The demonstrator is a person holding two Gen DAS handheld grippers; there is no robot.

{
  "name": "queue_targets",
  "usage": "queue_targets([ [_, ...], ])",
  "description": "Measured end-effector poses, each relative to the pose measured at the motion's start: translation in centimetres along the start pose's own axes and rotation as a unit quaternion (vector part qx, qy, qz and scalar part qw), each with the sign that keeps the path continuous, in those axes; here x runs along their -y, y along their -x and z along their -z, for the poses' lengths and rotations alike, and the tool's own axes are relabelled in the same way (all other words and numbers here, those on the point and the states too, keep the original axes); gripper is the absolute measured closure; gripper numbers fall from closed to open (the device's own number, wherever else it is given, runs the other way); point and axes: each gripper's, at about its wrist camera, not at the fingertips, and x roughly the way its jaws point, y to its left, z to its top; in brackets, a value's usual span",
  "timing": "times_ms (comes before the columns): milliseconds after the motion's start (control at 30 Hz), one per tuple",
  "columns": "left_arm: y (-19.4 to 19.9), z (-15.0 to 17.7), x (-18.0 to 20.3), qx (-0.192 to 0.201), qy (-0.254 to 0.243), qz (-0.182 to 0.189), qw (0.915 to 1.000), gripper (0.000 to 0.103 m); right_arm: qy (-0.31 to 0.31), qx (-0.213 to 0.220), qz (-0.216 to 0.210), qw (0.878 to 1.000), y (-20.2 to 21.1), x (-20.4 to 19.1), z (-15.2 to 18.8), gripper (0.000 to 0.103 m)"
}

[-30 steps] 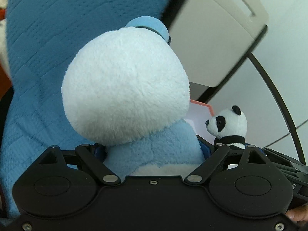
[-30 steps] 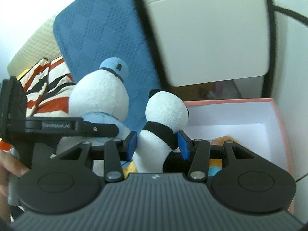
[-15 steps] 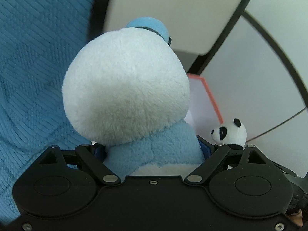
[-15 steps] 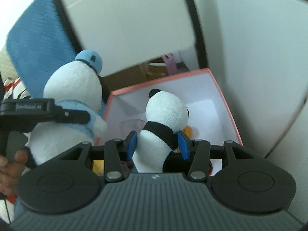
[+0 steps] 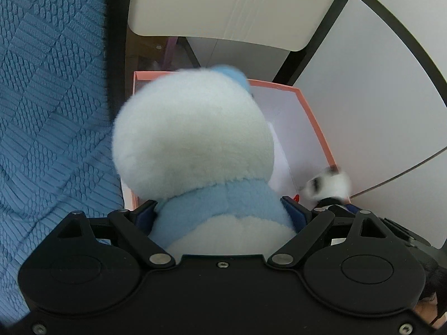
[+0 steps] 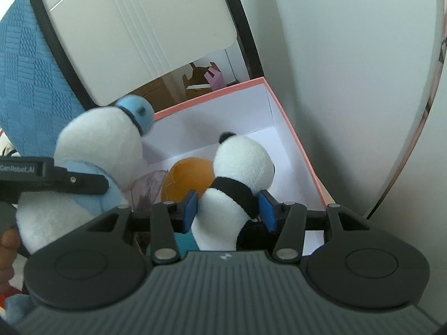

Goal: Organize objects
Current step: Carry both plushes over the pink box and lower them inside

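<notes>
Soft, even daylight in both fisheye views; motion blur in spots.

Left wrist view: blue-and-white plush toy (image 5: 192, 145) was smeared w/ motion blur at head and cap; small panda plush (image 5: 328, 185) at right was badly smeared, features hardly readable. Blue quilted fabric (image 5: 50, 97) stayed sharp, texture crisp. Right wrist view: panda (image 6: 237, 178) fairly sharp, the other plush (image 6: 97, 150) slightly soft at its edges. White box interior (image 6: 223, 128) was bright, no harsh glare, only faint shadows in corners. Strong barrel distortion bent straight edges near frame borders; dark vignette at corners. Gripper bodies in foreground were dim, low detail.
</notes>
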Motion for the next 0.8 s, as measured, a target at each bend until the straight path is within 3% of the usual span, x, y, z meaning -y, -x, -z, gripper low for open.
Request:
queue_targets([
  [100,1.1,0.1,-0.2,0.017,-0.009,-0.003,0.9998,0.008,0.000,0.013,0.003,1.000,0.9,-0.3,-0.8,0.037],
  [300,4.2,-0.7,0.6,0.057,-0.021,0.005,0.9982,0.004,-0.006,0.039,-0.031,0.999,4.8,-2.1,-2.7,0.036],
  [433,8.3,-0.5,0.9,0.095,-0.024,-0.001,0.9952,0.002,0.011,0.067,-0.055,0.996,8.6,-4.4,-3.6,0.036],
  [600,13.4,0.7,0.8,0.136,-0.031,-0.004,0.9902,0.001,0.036,0.092,-0.065,0.993,12.8,-7.1,-4.0,0.036],
  [800,17.0,3.4,0.1,0.150,-0.029,0.004,0.9883,0.001,0.042,0.108,-0.093,0.989,16.6,-9.0,-2.4,0.036],
])
